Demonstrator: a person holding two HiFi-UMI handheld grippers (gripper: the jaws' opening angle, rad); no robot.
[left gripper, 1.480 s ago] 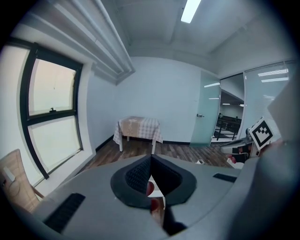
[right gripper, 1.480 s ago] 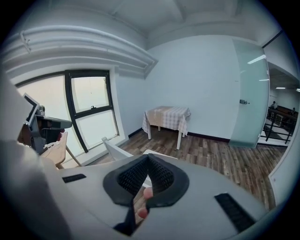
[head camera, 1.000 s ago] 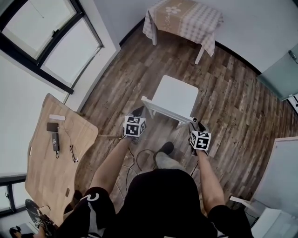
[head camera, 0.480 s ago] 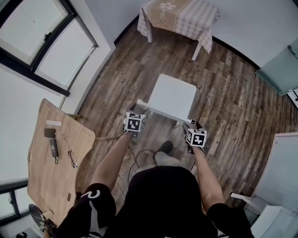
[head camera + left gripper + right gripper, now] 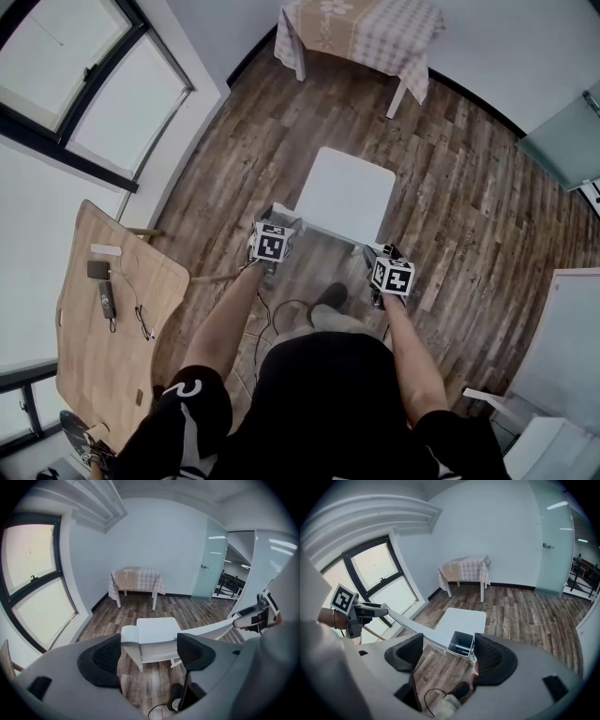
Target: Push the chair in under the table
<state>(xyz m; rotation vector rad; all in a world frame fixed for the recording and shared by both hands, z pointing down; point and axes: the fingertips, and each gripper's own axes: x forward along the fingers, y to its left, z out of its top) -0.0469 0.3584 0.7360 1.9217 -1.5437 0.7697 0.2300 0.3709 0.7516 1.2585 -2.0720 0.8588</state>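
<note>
1. While its jaws are opening, the left tongs straddle the left end of the chair back. The white corner post stands between the dark pads, nearer the left one, and neither pad presses on it.
2. The right tongs stand wide open around the other end of the chair back. Its hollow square end sits just beside the right pad, with a clear gap to the left pad, so nothing is gripped.
3. Seen from the head view, both tongs point down at the top rail of the backrest, one at each corner, with their marker cubes facing up.
4. The chair is white and stands upright on the plank floor, its back towards the person and its seat facing away.
5. It stands in the open, well apart from the cloth-covered surface by the far wall, and its seat is not under that surface.
6. A dark shoe rests on the floor just behind the chair, between the two arms.
7. A wooden surface carrying a few small dark things sits off to the left, near the window.
</note>
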